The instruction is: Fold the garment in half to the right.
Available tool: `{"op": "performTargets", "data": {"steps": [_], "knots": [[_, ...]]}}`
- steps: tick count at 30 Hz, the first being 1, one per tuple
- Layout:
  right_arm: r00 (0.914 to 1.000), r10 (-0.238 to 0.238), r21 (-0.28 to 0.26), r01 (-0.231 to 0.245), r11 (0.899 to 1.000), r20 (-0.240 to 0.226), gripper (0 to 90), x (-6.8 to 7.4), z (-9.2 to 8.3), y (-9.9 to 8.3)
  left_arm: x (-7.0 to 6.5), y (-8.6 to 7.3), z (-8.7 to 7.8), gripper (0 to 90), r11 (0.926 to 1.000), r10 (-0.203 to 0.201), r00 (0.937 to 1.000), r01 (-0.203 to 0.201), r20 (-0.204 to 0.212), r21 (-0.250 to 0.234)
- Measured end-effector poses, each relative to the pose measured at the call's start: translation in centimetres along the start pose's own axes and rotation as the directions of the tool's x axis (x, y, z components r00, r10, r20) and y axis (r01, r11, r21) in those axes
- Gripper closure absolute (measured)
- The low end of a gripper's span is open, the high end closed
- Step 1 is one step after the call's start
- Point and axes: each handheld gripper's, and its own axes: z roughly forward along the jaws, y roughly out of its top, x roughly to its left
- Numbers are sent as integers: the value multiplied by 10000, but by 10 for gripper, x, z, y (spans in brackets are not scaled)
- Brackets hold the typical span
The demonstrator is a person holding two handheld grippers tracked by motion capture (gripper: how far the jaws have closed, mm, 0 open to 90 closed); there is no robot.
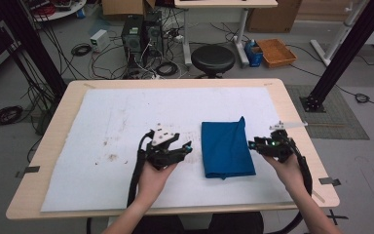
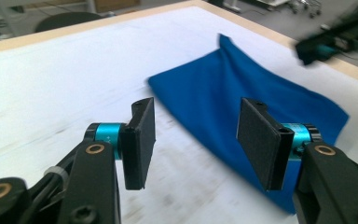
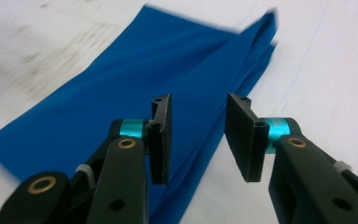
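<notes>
A folded blue cloth lies flat on the white mat, right of centre, with one far corner standing up in a peak. My left gripper sits just left of the cloth and points at it. In the left gripper view the left gripper is open with nothing between the pads, and the blue cloth lies beyond them. My right gripper is at the cloth's right edge. The right gripper is open above the blue cloth, holding nothing.
The mat covers most of the wooden table. Brown stains mark the mat left of the grippers. Behind the table stand a black stool, computer towers and loose cables on the floor.
</notes>
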Motion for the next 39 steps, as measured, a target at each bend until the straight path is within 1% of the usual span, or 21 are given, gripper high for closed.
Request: {"op": "performTargets", "data": {"steps": [1,2,4,6,7,8,11,12,13,17,19,21,23,25,26,28,30,33,37,38,39], "knots": [[9998,188,11,-188,9998,-42,597,3,-4,-9,5,-2,-6,469,10000,-80,9999,80,-131,-19],[9991,335,-16,-335,9994,-249,597,6,-7,-18,9,-4,-9,469,9999,-133,9997,132,-196,-62],[9975,601,53,-600,9982,-368,596,9,-10,-28,16,-8,-15,469,9996,-269,9990,266,-363,-93],[9962,714,122,-709,9974,-494,596,12,-10,-36,21,-12,-18,469,9990,-429,9980,423,-473,-135],[9961,764,195,-756,9969,-442,601,13,-10,-39,22,-14,-19,468,9988,-472,9975,467,-518,-118],[9962,760,251,-750,9969,-428,638,14,-8,-42,23,-15,-20,469,9987,-503,9972,499,-549,-89],[9967,655,642,-624,9960,-476,836,14,-4,-47,25,-16,-21,469,9986,-536,9971,533,-538,-64],[9974,565,671,-534,9963,-445,881,14,-4,-49,25,-16,-21,469,9987,-508,9973,505,-527,-75],[9981,478,674,-452,9967,-377,900,14,-5,-50,25,-17,-21,468,9987,-502,9974,499,-516,-82],[9987,484,656,-473,9967,-147,900,14,-11,-53,25,-17,-21,468,9985,-540,9972,537,-510,-68],[9980,582,559,-569,9968,-228,900,11,-13,-56,25,-17,-21,469,9984,-557,9971,555,-510,-59],[9974,706,478,-697,9964,-163,900,10,-16,-56,26,-17,-22,469,9987,-517,9974,517,-493,-23],[9975,709,513,-708,9962,-5,900,10,-17,-57,25,-18,-23,469,9984,-566,9970,563,-521,-83],[9969,790,560,-786,9953,-52,896,6,-17,-58,25,-18,-23,469,9985,-540,9973,537,-505,-60],[9967,815,411,-812,9958,-54,816,4,-17,-57,25,-18,-23,469,9984,-559,9971,555,-513,-75],[9949,1011,249,-1012,9946,53,771,0,-16,-50,25,-17,-22,469,9984,-567,9972,566,-492,-47],[9945,1037,46,-1038,9946,147,696,-3,-11,-38,25,-17,-22,468,9985,-544,9974,542,-481,-47],[9923,1238,88,-1239,9923,93,670,-8,2,-23,24,-18,-22,469,9988,-486,9978,488,-461,35],[9893,1450,323,-1454,9888,146,672,-13,22,-15,25,-19,-21,469,9984,-535,9975,542,-459,131],[9894,1437,428,-1446,9886,230,696,-13,26,-14,25,-20,-21,469,9986,-517,9976,522,-460,101],[9901,1385,579,-1395,9885,207,768,-14,29,-14,24,-20,-21,468,9984,-548,9975,554,-447,111]]}}
